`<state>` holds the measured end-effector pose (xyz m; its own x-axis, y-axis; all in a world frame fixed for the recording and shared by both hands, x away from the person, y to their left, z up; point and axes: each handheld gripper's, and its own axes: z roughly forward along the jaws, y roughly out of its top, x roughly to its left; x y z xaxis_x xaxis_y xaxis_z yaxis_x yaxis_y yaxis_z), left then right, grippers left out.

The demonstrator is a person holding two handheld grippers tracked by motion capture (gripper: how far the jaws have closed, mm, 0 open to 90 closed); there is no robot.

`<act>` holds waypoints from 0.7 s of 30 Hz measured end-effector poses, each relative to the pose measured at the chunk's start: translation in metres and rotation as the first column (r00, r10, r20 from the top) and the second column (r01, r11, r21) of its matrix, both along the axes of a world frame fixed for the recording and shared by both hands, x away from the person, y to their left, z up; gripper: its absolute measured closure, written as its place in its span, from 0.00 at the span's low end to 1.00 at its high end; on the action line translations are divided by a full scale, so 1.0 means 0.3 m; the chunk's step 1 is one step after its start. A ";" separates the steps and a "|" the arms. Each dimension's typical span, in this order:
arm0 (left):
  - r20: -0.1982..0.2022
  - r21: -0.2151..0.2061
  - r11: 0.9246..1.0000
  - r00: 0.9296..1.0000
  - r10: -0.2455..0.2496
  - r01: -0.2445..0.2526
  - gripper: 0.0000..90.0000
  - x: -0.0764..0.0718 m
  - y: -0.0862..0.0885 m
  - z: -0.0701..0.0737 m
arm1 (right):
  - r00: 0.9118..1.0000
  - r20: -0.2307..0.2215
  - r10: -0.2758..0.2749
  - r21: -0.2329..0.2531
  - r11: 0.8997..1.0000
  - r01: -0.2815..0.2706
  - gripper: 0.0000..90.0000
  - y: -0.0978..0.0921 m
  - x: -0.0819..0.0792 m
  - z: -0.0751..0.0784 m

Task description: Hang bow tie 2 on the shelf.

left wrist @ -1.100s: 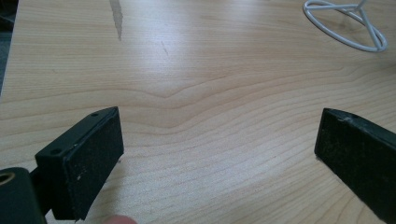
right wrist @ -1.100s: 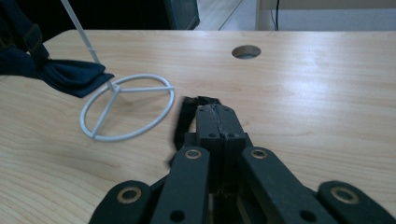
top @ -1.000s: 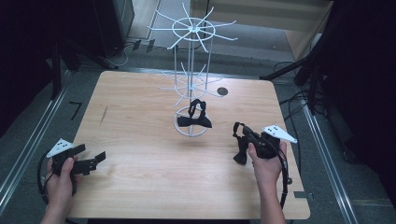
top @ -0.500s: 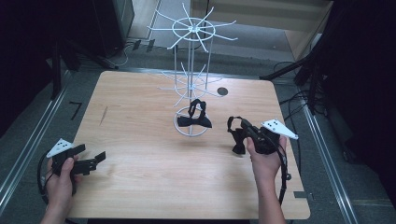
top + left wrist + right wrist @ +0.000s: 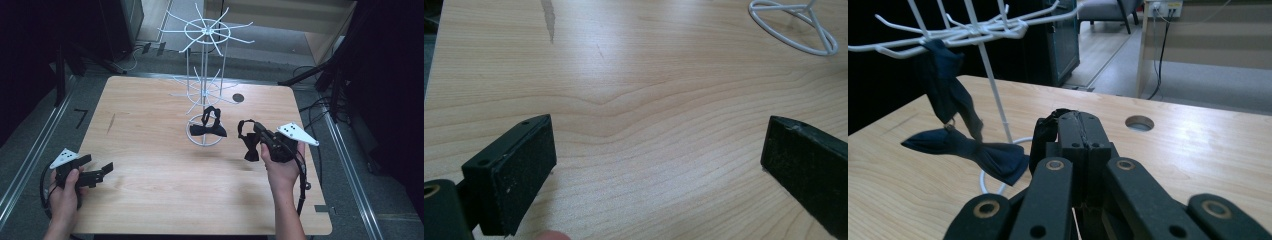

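A white wire display rack [image 5: 204, 75] stands at the back middle of the wooden table [image 5: 145, 120]. One black bow tie [image 5: 207, 127] hangs by its strap from a lower spoke, down over the rack's base ring. My right gripper [image 5: 253, 132] is just right of the rack, shut on the strap of a second black bow tie [image 5: 250, 146] that dangles under it. In the right gripper view the jaws [image 5: 1080, 125] are pressed together with dark strap [image 5: 1044, 131] beside them, and the hung bow tie [image 5: 965, 147] is left of them. My left gripper [image 5: 97, 174] rests open near the front left edge.
A round cable hole [image 5: 238, 98] lies in the table behind the rack. The rack's base ring [image 5: 794, 30] shows far off in the left gripper view. Dark equipment and cables surround the table; metal rails [image 5: 30, 160] run along both sides.
My right gripper has risen and moved a little left toward the rack, carrying the bow tie. The left gripper has stayed put.
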<state>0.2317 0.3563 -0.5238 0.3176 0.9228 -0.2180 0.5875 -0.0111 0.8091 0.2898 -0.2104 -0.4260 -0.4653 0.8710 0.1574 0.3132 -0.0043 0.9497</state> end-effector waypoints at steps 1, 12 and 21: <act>0.001 -0.002 1.000 1.000 0.000 0.000 0.02 0.000 0.000 0.000 | 1.000 0.002 0.000 0.001 1.000 0.000 1.00 0.004 -0.001 0.007; 0.000 -0.002 1.000 1.000 -0.001 0.001 0.02 0.000 0.001 0.000 | 0.999 0.032 0.018 -0.010 1.000 -0.018 1.00 0.032 0.004 0.067; 0.002 -0.004 1.000 1.000 0.000 0.000 0.02 0.000 0.001 0.000 | 0.998 0.047 0.029 -0.020 0.999 -0.029 1.00 0.051 0.018 0.100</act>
